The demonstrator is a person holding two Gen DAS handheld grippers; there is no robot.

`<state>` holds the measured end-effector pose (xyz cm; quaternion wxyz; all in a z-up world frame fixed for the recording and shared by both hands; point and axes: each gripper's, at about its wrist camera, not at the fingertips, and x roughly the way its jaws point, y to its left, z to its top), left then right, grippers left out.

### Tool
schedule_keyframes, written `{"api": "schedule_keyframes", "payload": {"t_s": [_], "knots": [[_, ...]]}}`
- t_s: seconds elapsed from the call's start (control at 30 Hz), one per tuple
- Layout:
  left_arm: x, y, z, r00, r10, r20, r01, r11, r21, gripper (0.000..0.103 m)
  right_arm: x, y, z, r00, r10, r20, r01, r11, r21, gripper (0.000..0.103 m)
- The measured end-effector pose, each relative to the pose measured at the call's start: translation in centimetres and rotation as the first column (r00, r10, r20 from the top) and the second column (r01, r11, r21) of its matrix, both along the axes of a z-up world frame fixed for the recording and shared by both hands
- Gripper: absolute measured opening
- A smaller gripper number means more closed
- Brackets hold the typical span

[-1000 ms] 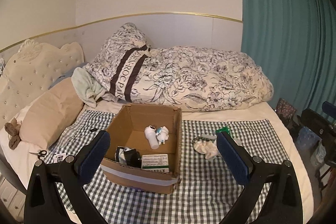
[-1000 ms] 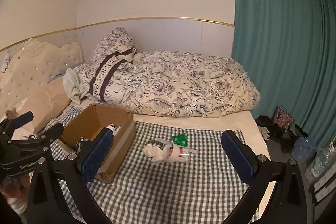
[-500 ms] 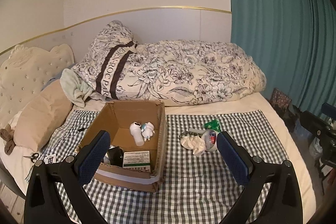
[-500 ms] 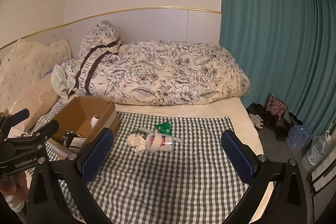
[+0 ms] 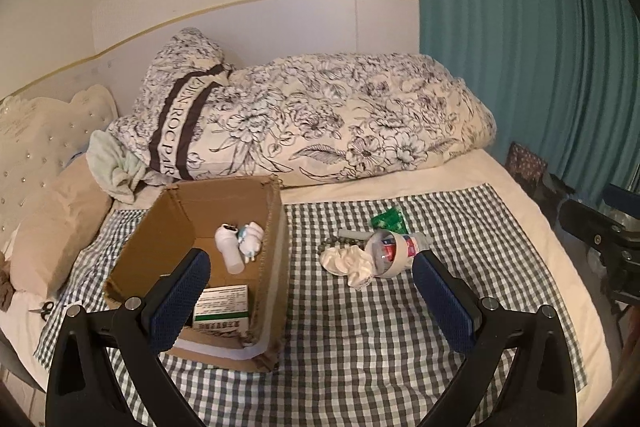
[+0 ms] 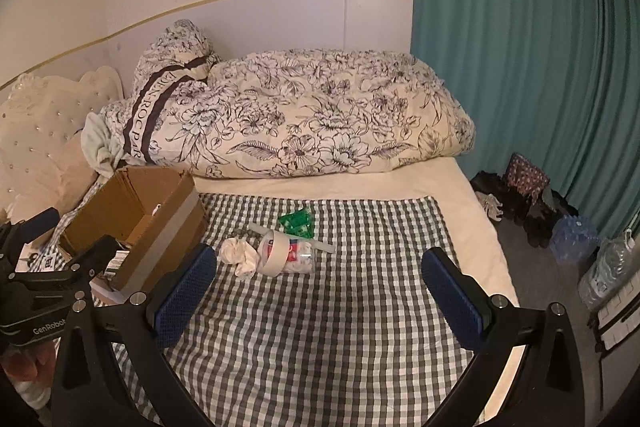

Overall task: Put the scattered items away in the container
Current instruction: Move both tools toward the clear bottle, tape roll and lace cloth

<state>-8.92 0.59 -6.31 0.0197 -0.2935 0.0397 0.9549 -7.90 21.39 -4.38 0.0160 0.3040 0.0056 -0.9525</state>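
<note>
An open cardboard box (image 5: 276,235) (image 6: 160,227) stands on the checked cloth at the left, holding a white bottle (image 5: 229,249), a small white figure (image 5: 250,237) and a green-and-white packet (image 5: 222,307). To its right lie a crumpled white cloth (image 5: 348,261) (image 6: 238,253), a tape roll (image 5: 390,259) (image 6: 274,253) against a clear plastic bottle (image 6: 298,255), a green packet (image 5: 388,219) (image 6: 297,221) and a bead string (image 5: 330,243). My left gripper (image 5: 310,291) hangs open above the box's right wall. My right gripper (image 6: 320,287) is open, short of the pile.
A rolled floral duvet (image 6: 320,119) and pillows line the wall behind. Small scissors (image 5: 44,309) lie at the bed's left edge. Teal curtain (image 6: 520,47), shoes and water bottles (image 6: 604,267) fill the floor at the right, past the mattress edge.
Both views have swung rightward and slightly closer, so the box and the pile sit further left. Nothing on the bed has moved, and both grippers stay open.
</note>
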Motion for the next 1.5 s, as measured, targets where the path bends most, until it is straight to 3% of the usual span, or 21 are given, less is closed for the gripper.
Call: {"api": "schedule_keyframes", "payload": {"t_s": [0.43,0.57,0.77,0.83,0.97,1.13,1.5], "knots": [[-4.8,2.7,-5.5,0.996,-0.036,0.080,0.039,0.999,-0.034,0.103,-4.2,1.5,-5.1,0.996,0.034,0.083,-0.029,0.998,-0.061,0.103],[-6.4,2.9,-7.1,0.993,-0.031,0.111,0.033,0.999,-0.014,0.095,-5.6,1.8,-6.5,0.993,0.049,0.103,-0.041,0.996,-0.079,0.102],[-8.8,3.5,-9.9,0.982,-0.036,0.184,0.036,0.999,0.001,0.080,-7.5,1.9,-8.6,0.987,0.078,0.142,-0.065,0.993,-0.098,0.088],[-9.7,3.6,-11.0,0.977,-0.038,0.211,0.036,0.999,0.011,0.077,-8.2,1.7,-9.3,0.984,0.090,0.155,-0.073,0.991,-0.109,0.078],[-11.2,3.6,-13.2,0.965,-0.035,0.259,0.027,0.999,0.033,0.077,-9.5,1.4,-11.0,0.976,0.114,0.188,-0.093,0.989,-0.118,0.073],[-13.2,3.9,-15.4,0.956,-0.029,0.291,0.020,0.999,0.034,0.077,-11.3,0.3,-13.4,0.960,0.157,0.232,-0.129,0.983,-0.132,0.059],[-17.2,3.7,-19.5,0.945,-0.034,0.324,0.024,0.999,0.033,0.077,-15.1,-0.6,-18.1,0.932,0.217,0.291,-0.149,0.960,-0.238,0.058]]}}
